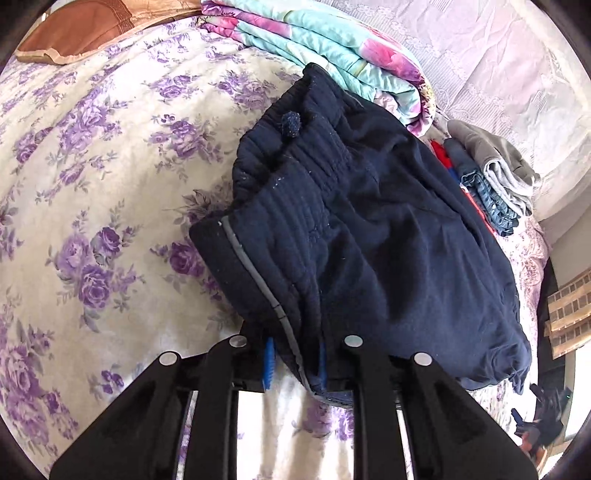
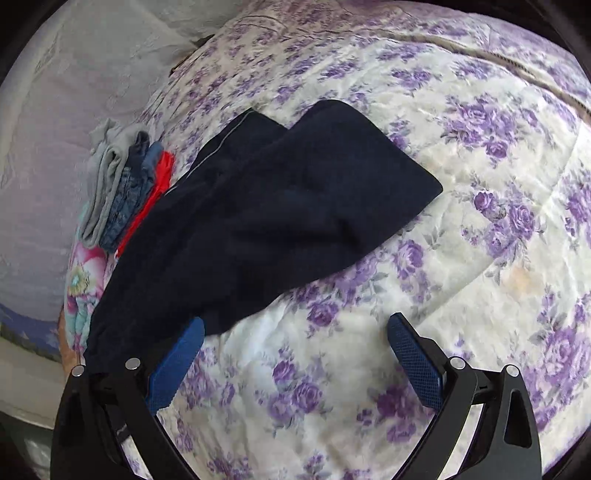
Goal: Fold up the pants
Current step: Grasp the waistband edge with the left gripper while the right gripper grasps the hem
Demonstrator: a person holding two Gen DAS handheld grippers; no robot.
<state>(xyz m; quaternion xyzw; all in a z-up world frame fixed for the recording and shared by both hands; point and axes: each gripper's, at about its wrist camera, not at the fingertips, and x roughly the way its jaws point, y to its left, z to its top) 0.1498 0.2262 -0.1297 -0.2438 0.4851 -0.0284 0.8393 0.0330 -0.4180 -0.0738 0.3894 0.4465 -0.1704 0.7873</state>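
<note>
Left tool (image 1: 295,363) clamps the navy pants (image 1: 369,236) (waistband side), while right tool (image 2: 295,358) gapes apart above the bedspread (image 2: 480,221).

You are working over a bed covered by a cream quilted bedspread printed with purple roses (image 1: 92,177) (image 2: 480,229). Dark navy fleece pants with a ribbed waistband and grey side piping (image 1: 369,229) (image 2: 295,192) are lying on it, bunched. A folded turquoise-and-pink floral blanket (image 1: 314,48) is sitting beside them, a small stack of folded grey, denim and red clothes (image 1: 491,181) (image 2: 125,184) is resting near it, and a brown satin pillow (image 1: 85,26) is lying at the far corner.
</note>
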